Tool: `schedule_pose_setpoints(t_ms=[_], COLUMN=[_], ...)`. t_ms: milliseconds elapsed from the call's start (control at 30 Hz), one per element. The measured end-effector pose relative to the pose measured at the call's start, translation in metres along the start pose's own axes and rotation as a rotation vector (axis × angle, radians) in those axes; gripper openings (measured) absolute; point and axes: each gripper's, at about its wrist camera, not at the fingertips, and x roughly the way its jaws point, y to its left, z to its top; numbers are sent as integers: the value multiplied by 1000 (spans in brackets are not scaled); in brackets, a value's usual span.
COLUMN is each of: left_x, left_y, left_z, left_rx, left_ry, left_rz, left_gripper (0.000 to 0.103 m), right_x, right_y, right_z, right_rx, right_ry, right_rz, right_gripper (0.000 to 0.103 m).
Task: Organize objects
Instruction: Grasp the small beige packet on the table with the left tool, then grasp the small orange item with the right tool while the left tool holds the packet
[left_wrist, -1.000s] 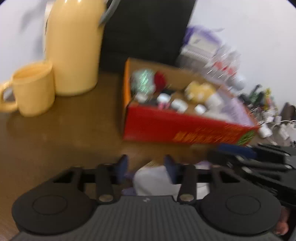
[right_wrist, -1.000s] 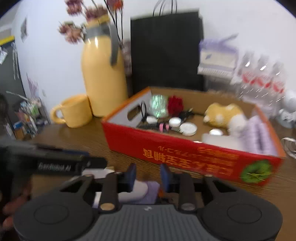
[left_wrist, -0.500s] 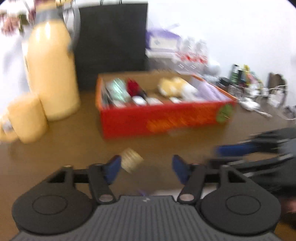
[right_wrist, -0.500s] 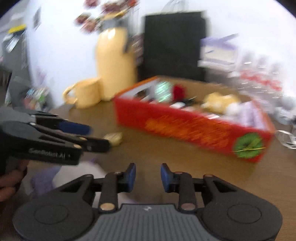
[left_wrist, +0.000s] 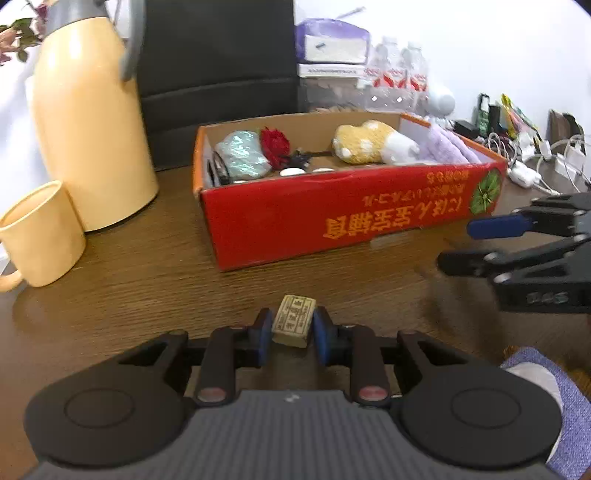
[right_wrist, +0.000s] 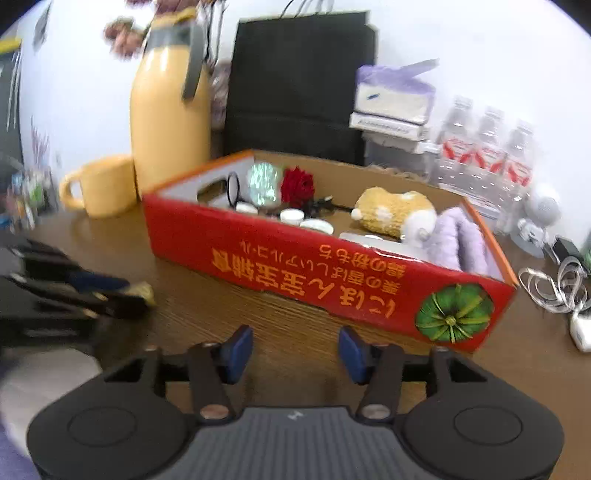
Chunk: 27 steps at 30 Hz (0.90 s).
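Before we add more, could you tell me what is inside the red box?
Inside the red box: teal bundle, red flower, yellow plush, lilac towel, small white lids. The front wall hides the floor.

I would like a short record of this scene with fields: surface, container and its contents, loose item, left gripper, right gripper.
surface: brown wooden table
container: red cardboard box, open at the top
contents: yellow plush toy, red flower, purple cloth, small white lids
loose item: small tan block, printed label on top
left gripper: jaws closing, the block is between them
right gripper: jaws opening, nothing between them
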Motion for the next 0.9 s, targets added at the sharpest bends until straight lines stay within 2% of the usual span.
schedule_pose_setpoints(t_ms=[67, 133, 200, 233, 267, 333, 433, 467, 567, 633, 667, 767, 833, 900], left_x=[-5, -9, -17, -21, -25, -27, -26, -26, -27, -37, -45, -74, -93, -109], left_y=[8, 17, 27, 31, 34, 36, 33, 32, 33, 33, 33, 28, 21, 15], left_z=[-1, 1, 4, 5, 6, 7, 6, 5, -1, -8, -12, -25, -37, -50], left_rx=[-37, -73, -104, -119, -132, -144, -131, -123, -142, -173, -192, -242, -265, -294], left_ry=[-14, -21, -44, -58, -68, -69, -65, -64, -52, -60, -71, -99, -108, -107], left_rz=[18, 32, 49, 52, 53, 50, 55, 66, 120, 146, 143, 110, 88, 54], left_gripper=[25, 25, 25, 25, 25, 25, 25, 25, 25, 25, 25, 25, 26, 26], right_x=[1, -15, -41, -54, -64, -76, -78, -76, -81, -79, -78, -85, -96, -115], right_y=[-7, -16, -22, -22, -19, -4, 31, 43, 55, 55, 53, 49, 48, 56], right_z=[-2, -11, -23, -27, -31, -35, -40, -44, -51, -50, -50, -52, -56, -66], right_rx=[31, 50, 55, 67, 82, 81, -34, -98, -162, -134, -98, -7, 53, 38], right_ry=[43, 76, 35, 8, -20, -70, -88, -72, -101, -100, -87, -69, -46, -49], right_rz=[43, 157, 301, 354, 399, 468, 437, 425, 382, 347, 343, 304, 329, 359], right_gripper=[51, 54, 69, 74, 83, 86, 78, 72, 72, 70, 66, 63, 63, 63])
